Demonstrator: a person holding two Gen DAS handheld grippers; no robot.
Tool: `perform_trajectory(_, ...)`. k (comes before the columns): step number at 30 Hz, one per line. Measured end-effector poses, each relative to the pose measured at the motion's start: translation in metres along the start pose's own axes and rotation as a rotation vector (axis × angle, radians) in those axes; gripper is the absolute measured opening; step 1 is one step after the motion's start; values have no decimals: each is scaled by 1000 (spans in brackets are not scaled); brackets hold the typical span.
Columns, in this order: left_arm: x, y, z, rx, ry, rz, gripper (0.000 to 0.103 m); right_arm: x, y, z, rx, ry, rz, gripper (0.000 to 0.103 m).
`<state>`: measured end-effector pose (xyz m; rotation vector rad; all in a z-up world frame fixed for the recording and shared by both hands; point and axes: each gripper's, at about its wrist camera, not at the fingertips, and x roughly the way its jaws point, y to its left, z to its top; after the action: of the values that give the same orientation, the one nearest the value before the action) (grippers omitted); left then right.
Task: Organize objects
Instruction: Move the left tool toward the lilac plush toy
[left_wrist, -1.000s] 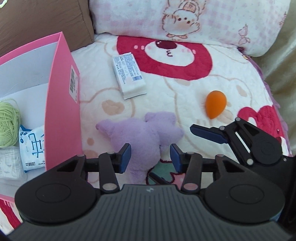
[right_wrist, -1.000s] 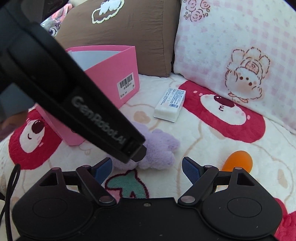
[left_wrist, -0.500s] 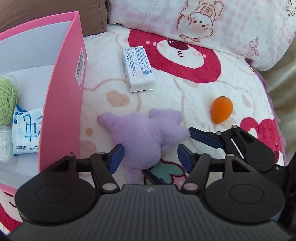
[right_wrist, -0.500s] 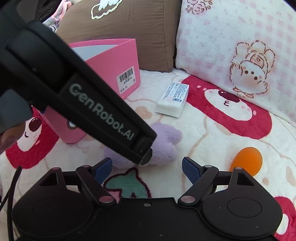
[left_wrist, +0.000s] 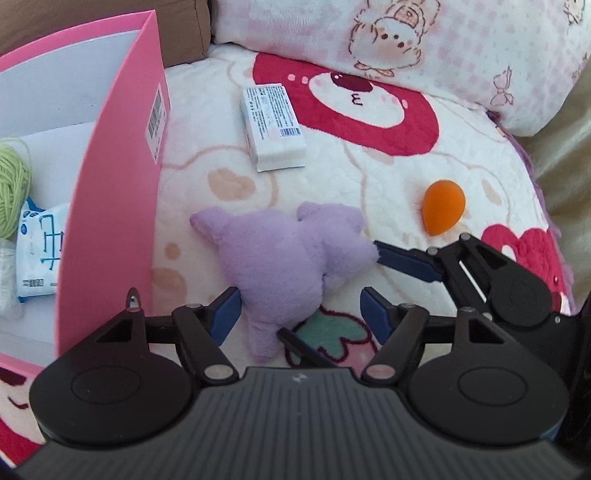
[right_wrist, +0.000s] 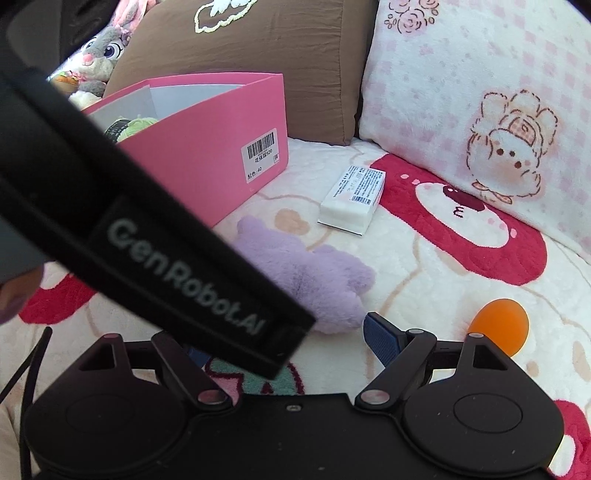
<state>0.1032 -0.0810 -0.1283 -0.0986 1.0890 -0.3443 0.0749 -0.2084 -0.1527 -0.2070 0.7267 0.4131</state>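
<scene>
Jaws of the left gripper (left_wrist: 299, 314), just widened and straddling the purple plush (left_wrist: 284, 258) at lower centre, should sink lower before closing, probably mid-body, while the right gripper (left_wrist: 332, 295) waits open.

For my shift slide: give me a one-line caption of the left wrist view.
Left gripper, jaws just opening, straddles a fluffy purple plush toy on the bear-print blanket beside the pink cardboard box.
</scene>
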Motion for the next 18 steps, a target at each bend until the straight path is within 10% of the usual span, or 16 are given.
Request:
perform_trajectory(13,-9,6,-11,-33,-3,-231,47,-32,-16,15,3,68,21,90)
perform_trajectory(18,-6,2,-15,-1,-23,-177,45,-31,-19,6,-56,174,50,88)
